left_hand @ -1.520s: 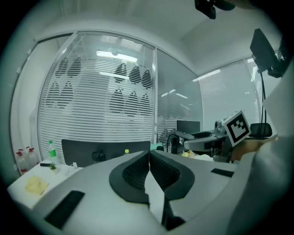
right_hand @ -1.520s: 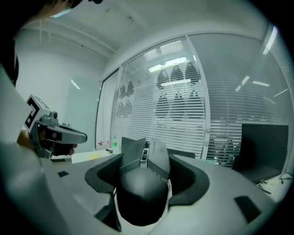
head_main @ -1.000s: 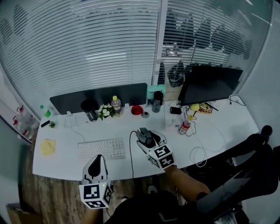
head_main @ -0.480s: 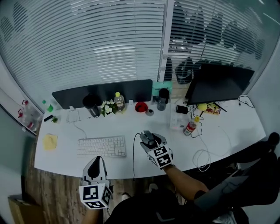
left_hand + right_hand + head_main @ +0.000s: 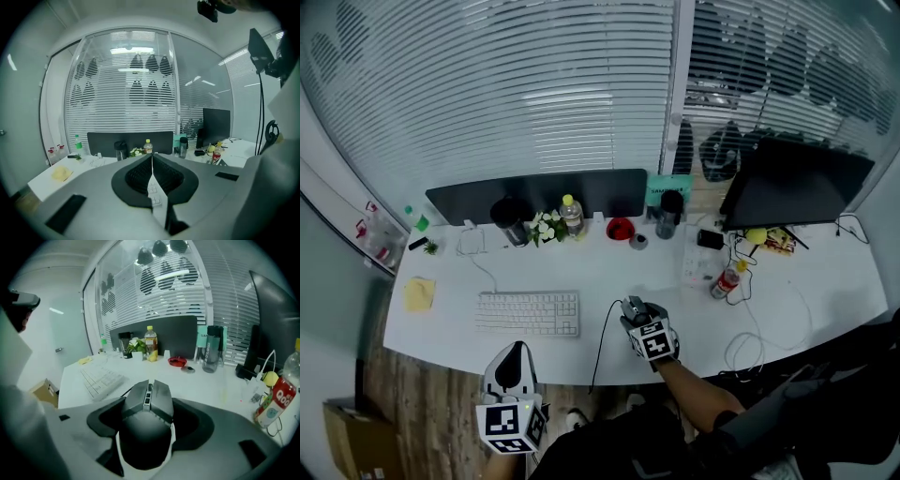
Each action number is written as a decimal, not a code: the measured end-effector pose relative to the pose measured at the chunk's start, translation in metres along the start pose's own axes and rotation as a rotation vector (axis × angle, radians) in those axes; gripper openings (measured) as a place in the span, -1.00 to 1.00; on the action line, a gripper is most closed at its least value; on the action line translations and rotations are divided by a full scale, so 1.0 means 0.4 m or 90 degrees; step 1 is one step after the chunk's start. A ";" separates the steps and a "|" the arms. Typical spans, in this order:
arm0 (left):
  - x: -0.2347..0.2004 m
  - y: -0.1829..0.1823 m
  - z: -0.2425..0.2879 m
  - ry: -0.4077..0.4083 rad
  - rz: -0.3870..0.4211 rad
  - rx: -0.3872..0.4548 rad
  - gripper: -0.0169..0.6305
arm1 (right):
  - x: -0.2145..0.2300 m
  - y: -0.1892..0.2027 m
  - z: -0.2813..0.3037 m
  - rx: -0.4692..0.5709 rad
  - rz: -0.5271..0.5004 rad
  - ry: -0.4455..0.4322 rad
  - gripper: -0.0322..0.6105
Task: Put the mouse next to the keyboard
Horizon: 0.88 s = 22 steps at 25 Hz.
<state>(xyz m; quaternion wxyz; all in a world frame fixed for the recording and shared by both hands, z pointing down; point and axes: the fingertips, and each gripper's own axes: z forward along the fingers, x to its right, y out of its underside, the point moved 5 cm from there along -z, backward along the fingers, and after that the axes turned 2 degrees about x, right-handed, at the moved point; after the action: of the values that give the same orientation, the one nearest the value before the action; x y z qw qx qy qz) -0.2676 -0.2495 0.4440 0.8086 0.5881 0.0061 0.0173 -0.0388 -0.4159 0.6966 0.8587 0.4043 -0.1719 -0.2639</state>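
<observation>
A dark grey wired mouse (image 5: pixel 146 427) sits between the jaws of my right gripper (image 5: pixel 636 313), which is shut on its sides. In the head view the mouse (image 5: pixel 632 307) is over the white desk (image 5: pixel 600 272), a short way right of the white keyboard (image 5: pixel 528 313); its black cable (image 5: pixel 606 339) runs back over the desk's front edge. I cannot tell whether the mouse rests on the desk. The keyboard (image 5: pixel 101 377) lies ahead and to the left in the right gripper view. My left gripper (image 5: pixel 515 352) hangs in front of the desk edge, shut and holding nothing.
Along the back stand a black cup (image 5: pixel 508 217), flowers (image 5: pixel 547 226), a yellow-capped bottle (image 5: pixel 573 214), a red bowl (image 5: pixel 620 228) and a dark flask (image 5: pixel 669 214). A red-labelled bottle (image 5: pixel 727 281), white cables (image 5: pixel 750 347) and a monitor (image 5: pixel 797 183) are at right. A yellow cloth (image 5: pixel 418 293) lies far left.
The head view has shifted, so the desk sits lower and more to the right in the frame. The right gripper stays shut on the mouse; the left gripper stays shut.
</observation>
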 end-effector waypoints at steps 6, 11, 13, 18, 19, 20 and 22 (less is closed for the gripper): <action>-0.007 0.009 -0.009 -0.029 0.009 -0.016 -0.86 | 0.005 0.063 0.065 -0.041 0.003 -0.006 0.03; -0.018 0.017 -0.013 -0.047 0.004 -0.017 -0.86 | -0.012 0.082 0.089 -0.073 0.005 -0.019 0.03; -0.022 0.019 -0.013 -0.052 0.004 -0.019 -0.86 | -0.009 0.092 0.098 -0.082 0.010 -0.017 0.04; -0.031 0.021 -0.008 -0.063 0.005 -0.028 -0.85 | 0.002 0.100 0.117 -0.092 0.009 -0.011 0.04; -0.033 0.020 -0.006 -0.064 0.005 -0.029 -0.86 | 0.004 0.100 0.121 -0.091 0.003 -0.009 0.04; -0.035 0.018 -0.005 -0.065 0.006 -0.029 -0.86 | 0.005 0.100 0.125 -0.089 -0.003 -0.007 0.04; -0.037 0.013 -0.002 -0.064 0.008 -0.030 -0.86 | 0.003 0.096 0.127 -0.088 -0.012 -0.001 0.04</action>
<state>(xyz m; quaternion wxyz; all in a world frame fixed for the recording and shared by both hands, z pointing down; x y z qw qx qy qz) -0.2827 -0.2475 0.4486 0.8212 0.5693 -0.0387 -0.0075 -0.0514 -0.4267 0.7581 0.8818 0.3457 -0.1501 -0.2835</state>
